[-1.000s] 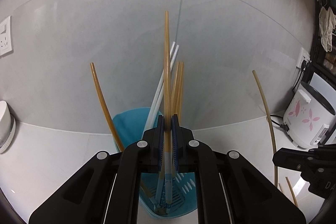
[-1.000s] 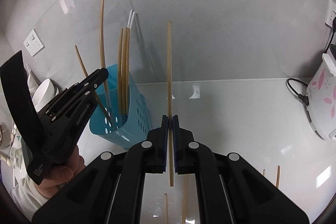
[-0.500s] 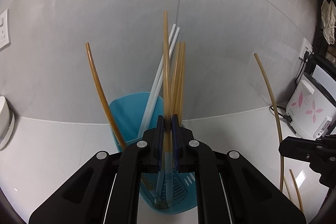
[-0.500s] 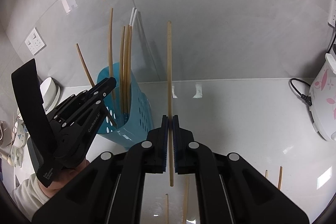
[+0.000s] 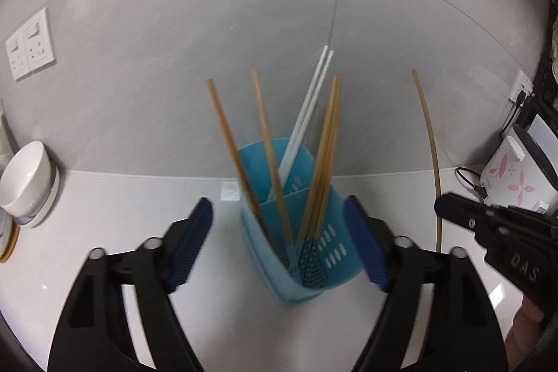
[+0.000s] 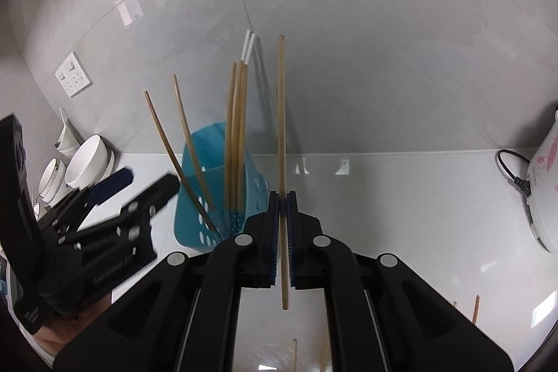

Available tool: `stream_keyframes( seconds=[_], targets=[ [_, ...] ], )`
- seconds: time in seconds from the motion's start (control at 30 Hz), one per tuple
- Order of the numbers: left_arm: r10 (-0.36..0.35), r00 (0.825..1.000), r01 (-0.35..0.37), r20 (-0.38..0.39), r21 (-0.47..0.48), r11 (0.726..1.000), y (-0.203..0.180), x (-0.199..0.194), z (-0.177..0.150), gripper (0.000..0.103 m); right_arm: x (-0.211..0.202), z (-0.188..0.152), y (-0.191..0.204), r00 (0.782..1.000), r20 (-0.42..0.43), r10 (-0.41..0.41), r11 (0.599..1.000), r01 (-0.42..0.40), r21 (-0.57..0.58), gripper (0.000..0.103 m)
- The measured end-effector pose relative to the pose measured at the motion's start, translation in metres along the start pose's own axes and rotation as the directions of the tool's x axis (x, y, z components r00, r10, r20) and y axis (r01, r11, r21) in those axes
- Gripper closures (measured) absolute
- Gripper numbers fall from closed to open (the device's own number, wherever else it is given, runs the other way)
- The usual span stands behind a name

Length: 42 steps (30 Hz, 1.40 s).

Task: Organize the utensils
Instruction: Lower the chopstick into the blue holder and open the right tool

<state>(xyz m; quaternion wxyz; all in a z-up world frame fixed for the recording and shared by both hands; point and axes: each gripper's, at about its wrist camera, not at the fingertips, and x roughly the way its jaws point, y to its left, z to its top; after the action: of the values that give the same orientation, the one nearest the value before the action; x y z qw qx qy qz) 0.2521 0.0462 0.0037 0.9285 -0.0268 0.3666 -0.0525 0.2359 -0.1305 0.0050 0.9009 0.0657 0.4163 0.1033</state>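
Left wrist: left tongs (image 5: 279,244) just opened, empty, around blue holder (image 5: 307,271).

left tongs (image 5: 279,243) motion-blurred — loose chopsticks (image 6: 475,309) cut off by frame edge

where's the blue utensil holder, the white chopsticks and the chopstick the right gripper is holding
blue utensil holder (image 5: 334,253): left wrist view, slotted front wall
white chopsticks (image 5: 308,103): left wrist view, upper shafts
held chopstick (image 6: 281,114): right wrist view, shaft above the right gripper (image 6: 283,208)
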Motion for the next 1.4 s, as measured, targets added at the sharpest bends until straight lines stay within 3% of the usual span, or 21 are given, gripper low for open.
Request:
stream_keyframes(
  seconds=[0.13, 0.23, 0.77, 1.4],
  targets=[
    [0.025, 0.999, -0.026, -0.026, -0.013, 1.000, 0.015, -0.009, -0.004, 0.010, 0.002, 0.009, 0.008, 1.000, 0.014, 0.019, 1.000, -0.019, -0.008, 0.099],
    [0.040, 0.998, -0.041, -0.038, -0.026, 0.999, 0.025, -0.013, -0.008, 0.006, 0.004, 0.016, 0.014, 0.999, 0.025, 0.034, 0.999, -0.033, -0.019, 0.099],
    [0.077, 0.993, -0.084, -0.091, -0.074, 0.994, 0.051, -0.006, -0.022, 0.006, 0.030, 0.036, 0.043, 0.990, 0.118, 0.081, 0.997, -0.079, -0.022, 0.099],
    [0.097, 0.988, -0.109, -0.122, -0.100, 0.989, 0.080, 0.008, -0.028, 0.006, 0.076, 0.004, 0.050, 0.997, 0.073, 0.029, 0.999, -0.027, -0.019, 0.099]
  ],
)
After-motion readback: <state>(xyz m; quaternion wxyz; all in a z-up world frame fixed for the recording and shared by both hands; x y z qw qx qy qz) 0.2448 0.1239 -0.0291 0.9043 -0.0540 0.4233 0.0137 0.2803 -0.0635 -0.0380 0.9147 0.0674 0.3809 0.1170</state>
